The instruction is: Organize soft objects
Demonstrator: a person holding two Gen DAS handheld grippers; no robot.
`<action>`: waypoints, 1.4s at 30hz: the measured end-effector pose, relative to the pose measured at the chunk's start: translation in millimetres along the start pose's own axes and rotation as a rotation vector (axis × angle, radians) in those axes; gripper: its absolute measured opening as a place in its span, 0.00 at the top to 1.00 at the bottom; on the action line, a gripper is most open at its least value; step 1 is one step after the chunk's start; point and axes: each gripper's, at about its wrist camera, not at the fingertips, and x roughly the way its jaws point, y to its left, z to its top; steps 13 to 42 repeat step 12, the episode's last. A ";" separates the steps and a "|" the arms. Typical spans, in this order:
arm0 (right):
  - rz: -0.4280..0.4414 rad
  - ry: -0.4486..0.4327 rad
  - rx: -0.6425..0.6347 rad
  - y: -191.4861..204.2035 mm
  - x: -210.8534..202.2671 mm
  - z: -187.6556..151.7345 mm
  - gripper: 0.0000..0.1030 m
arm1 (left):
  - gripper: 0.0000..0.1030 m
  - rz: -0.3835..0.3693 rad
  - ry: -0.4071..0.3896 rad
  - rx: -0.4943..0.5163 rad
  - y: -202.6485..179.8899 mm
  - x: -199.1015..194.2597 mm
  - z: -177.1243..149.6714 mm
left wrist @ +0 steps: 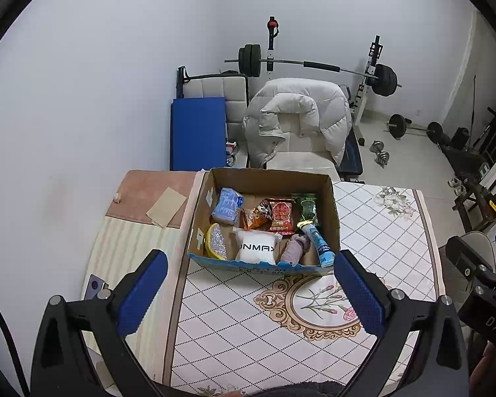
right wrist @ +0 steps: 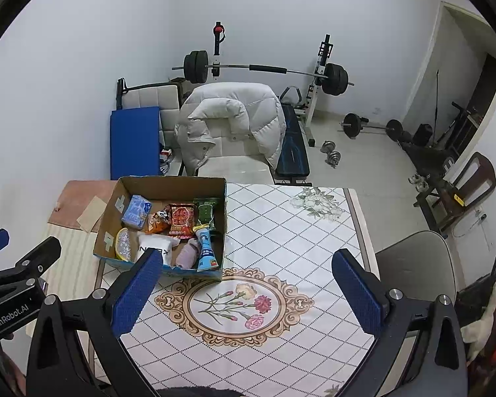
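Both grippers hover empty, box of soft goods ahead.

Left wrist view: left gripper [left wrist: 250,289], fingers spread wide, faces the cardboard box [left wrist: 334,211] straight ahead, near its front wall. Right wrist view: right gripper [right wrist: 248,292], fingers also apart, has the box far-left on the tabletop [right wrist: 297,231]; left looks nearer.

Left gripper [left wrist: 250,292]: black frame, blue textured pads [left wrist: 142,294], silver screws. Right gripper [right wrist: 244,292]: same build, blue pads [right wrist: 357,294]; white "GenRobot.AI" lettering on left gripper body, "DAS" on right
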 end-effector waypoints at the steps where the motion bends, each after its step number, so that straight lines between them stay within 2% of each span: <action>1: 0.000 -0.001 -0.001 -0.1 0.1 0.0 0.00 | 0.00 -0.002 0.000 0.000 -0.2 0.3 -0.2; 8: 0.002 0.001 -0.001 -0.3 0.0 0.2 0.00 | 0.00 -0.003 -0.001 0.003 0.1 0.4 0.0; 11: 0.003 0.001 -0.001 -0.7 -0.2 0.0 0.00 | 0.00 0.020 -0.019 -0.003 3.1 0.3 0.6; 42: 0.003 0.000 -0.003 -0.6 -0.1 0.2 0.00 | 0.00 0.018 -0.021 -0.003 4.2 -0.3 0.6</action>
